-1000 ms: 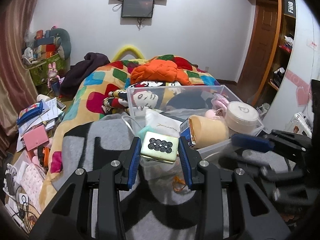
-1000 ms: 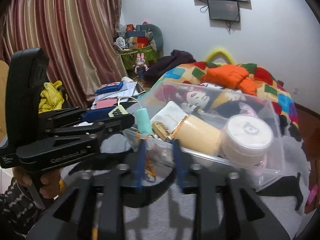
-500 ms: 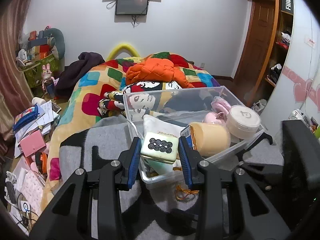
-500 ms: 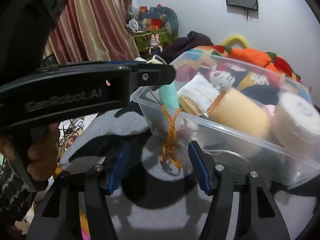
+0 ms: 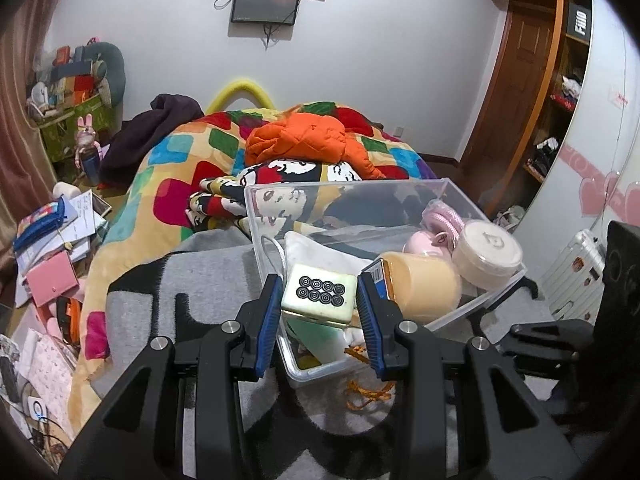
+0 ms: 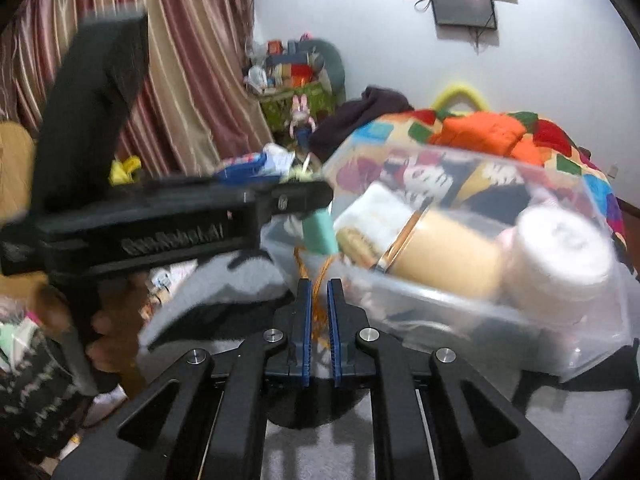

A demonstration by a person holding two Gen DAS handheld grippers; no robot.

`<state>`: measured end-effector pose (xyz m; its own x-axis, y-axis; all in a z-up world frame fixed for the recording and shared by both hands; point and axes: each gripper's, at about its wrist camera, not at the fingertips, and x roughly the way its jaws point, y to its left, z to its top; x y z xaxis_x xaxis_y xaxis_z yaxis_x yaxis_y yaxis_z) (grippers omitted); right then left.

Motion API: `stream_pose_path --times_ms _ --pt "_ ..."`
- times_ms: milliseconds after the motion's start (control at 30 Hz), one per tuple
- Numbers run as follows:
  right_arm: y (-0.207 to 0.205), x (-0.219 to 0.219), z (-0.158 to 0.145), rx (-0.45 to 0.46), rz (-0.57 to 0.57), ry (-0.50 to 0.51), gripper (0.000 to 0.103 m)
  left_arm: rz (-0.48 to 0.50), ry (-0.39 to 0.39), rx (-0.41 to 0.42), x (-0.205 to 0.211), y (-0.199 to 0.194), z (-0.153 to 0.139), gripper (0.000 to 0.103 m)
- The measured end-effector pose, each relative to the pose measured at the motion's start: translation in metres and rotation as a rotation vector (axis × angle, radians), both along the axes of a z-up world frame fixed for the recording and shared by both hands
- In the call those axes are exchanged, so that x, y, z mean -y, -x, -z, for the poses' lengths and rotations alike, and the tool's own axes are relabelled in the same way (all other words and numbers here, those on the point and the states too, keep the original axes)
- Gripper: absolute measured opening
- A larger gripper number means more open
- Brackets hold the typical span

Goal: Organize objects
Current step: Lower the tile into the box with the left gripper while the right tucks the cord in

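Observation:
My left gripper [image 5: 318, 302] is shut on a cream and green tile [image 5: 319, 294] printed with black rings, held over the near corner of a clear plastic box [image 5: 344, 186]. In the box lie a beige cylinder [image 5: 424, 284], a white round jar [image 5: 490, 250], pink items [image 5: 440, 216] and a white pouch [image 5: 316, 252]. An orange cord [image 6: 319, 304] hangs out over the box's near wall [image 6: 440, 304]. My right gripper [image 6: 319, 286] is shut on that cord, low in front of the box. The left gripper's body [image 6: 160, 216] crosses the right wrist view, a hand below it.
The box rests on a grey and black blanket [image 5: 208, 280] on a bed with a colourful quilt [image 5: 168, 168] and an orange jacket [image 5: 312, 140]. Papers and a pink case [image 5: 52, 276] clutter the floor at left. A wardrobe [image 5: 560, 80] and suitcase [image 5: 576, 268] stand at right.
The right gripper's jaws, wide apart half a second ago, have closed on the orange cord. The left gripper keeps its hold on the tile and has drifted slightly over the box corner.

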<state>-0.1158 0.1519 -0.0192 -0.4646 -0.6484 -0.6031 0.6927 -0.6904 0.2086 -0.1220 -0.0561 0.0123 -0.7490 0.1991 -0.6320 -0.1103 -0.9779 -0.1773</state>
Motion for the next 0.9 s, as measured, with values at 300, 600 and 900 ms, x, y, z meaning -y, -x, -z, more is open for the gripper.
stream_pose_path --times_ms 300,600,900 --pt "0.007 0.012 0.017 0.064 -0.01 -0.09 0.015 -0.007 0.009 -0.01 0.002 -0.005 -0.004 0.037" --pt "0.017 0.028 0.03 0.103 -0.065 -0.068 0.039 -0.008 -0.002 -0.011 0.004 -0.004 -0.003 0.037" --pt "0.018 0.03 0.022 0.12 -0.129 0.047 0.004 -0.018 0.0 -0.026 0.012 -0.006 -0.009 0.037"
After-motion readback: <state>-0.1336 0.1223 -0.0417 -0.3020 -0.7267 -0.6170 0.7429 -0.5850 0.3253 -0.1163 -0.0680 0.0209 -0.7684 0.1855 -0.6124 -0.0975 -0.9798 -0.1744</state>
